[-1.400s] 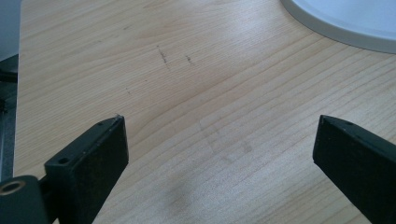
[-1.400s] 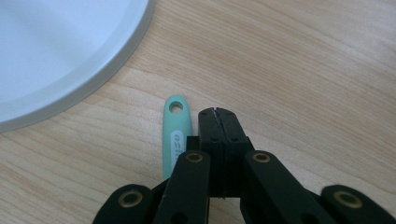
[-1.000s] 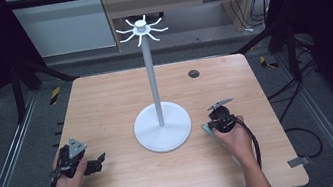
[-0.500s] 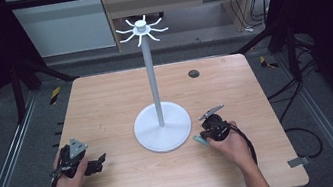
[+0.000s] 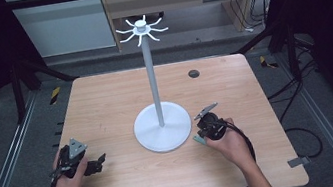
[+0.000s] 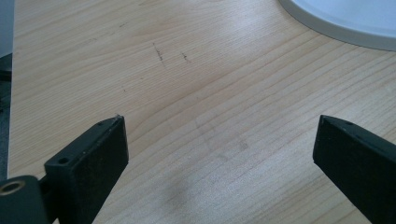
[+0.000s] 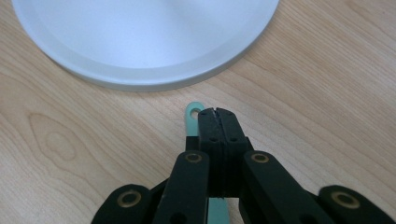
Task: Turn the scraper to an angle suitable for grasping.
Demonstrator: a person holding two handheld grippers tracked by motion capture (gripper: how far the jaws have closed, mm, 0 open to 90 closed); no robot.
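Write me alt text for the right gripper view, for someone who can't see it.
The right hand-held gripper has its two black jaws shut on a thin teal strip with a small hole at its tip, which sticks out at their left side. Just beyond lies the round white base of a stand on a light wooden table.

On the table (image 5: pixel 105 103), near its middle: a stand (image 5: pixel 154 88), round base on the wood, pole upright. Behind and right of the base, a small round hole cover (image 5: pixel 193 73). Left gripper (image 5: pixel 95 164) near the front left corner, well apart from the base. Right gripper (image 5: pixel 199 139) just beside the base, at its right front edge, with a thin strip (image 7: pixel 192 114) between the jaws.
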